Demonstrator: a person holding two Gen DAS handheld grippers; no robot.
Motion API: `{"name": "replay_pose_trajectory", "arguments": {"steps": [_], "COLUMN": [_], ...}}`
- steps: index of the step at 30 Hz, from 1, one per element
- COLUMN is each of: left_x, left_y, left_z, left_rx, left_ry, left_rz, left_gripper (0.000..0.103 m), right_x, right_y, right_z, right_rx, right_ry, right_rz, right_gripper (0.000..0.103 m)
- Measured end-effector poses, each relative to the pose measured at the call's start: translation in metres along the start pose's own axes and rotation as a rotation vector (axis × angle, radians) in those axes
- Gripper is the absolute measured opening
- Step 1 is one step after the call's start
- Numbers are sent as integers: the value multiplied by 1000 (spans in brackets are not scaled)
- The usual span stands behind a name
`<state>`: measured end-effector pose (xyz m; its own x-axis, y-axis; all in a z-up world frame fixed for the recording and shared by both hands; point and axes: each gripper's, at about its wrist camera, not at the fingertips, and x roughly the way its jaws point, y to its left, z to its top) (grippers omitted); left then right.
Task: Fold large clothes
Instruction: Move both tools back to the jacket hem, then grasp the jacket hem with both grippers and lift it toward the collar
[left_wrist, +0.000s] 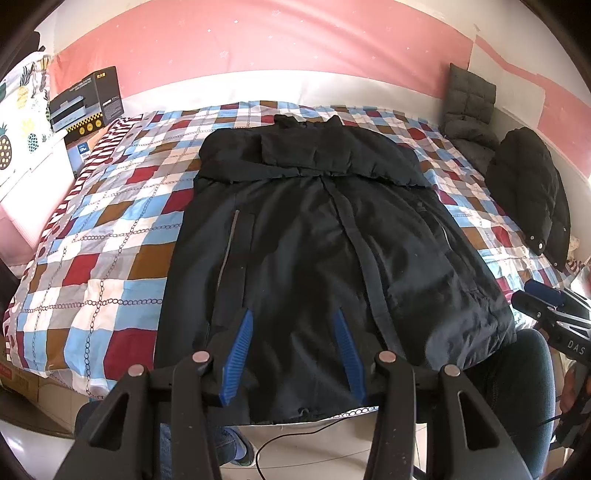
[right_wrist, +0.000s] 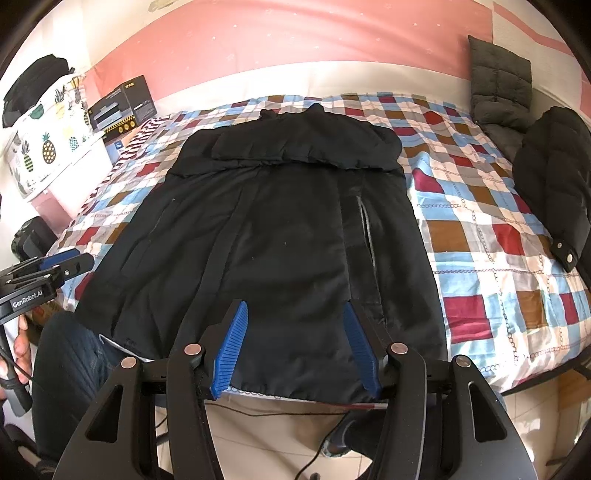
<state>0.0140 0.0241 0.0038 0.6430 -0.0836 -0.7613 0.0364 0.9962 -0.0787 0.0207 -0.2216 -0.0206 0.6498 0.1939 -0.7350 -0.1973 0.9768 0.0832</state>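
Both the left tongs (left_wrist: 293, 325) and right tongs (right_wrist: 295, 317) hung released above the black coat (left_wrist: 325, 236) at the bed's (left_wrist: 110, 229) near edge; its slick hem risked slipping from a shallow pinch.

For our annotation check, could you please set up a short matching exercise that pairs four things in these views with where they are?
Things:
1. long black coat
2. black puffer jacket
3. grey quilted cushion
4. dark printed cardboard box

Places:
A. propped against the wall
B. far left corner, beside the pineapple-print fabric
C. bunched at the bed's right edge
D. spread flat mid-bed

Pairs: 1-D, 2-C, 3-A, 4-B
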Motion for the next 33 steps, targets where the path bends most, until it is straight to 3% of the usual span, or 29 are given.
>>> {"name": "replay_pose_trajectory", "arguments": {"steps": [5, 9, 12, 21, 30, 33], "left_x": [6, 12, 18, 47, 88, 102], "left_y": [7, 18, 28, 67, 118, 132], "left_z": [-2, -3, -3, -9, -22, -29], "left_rx": [-14, -28, -40, -93, -185, -248], "left_ry": [11, 17, 15, 56, 158, 210], "left_rz": [7, 28, 47, 108, 153, 110], "left_gripper": [49, 49, 55, 57, 60, 63], "right_x": [3, 6, 10, 32, 67, 83], "right_y": [-2, -10, -18, -63, -121, -141], "right_z": [-2, -2, -2, -6, -15, -20], "right_rx": [3, 17, 30, 100, 185, 244], "right_ry": [7, 11, 19, 71, 157, 205], "right_rz": [-1, -6, -14, -75, -109, -86], "right_gripper": [56, 62, 62, 63, 70, 70]}}
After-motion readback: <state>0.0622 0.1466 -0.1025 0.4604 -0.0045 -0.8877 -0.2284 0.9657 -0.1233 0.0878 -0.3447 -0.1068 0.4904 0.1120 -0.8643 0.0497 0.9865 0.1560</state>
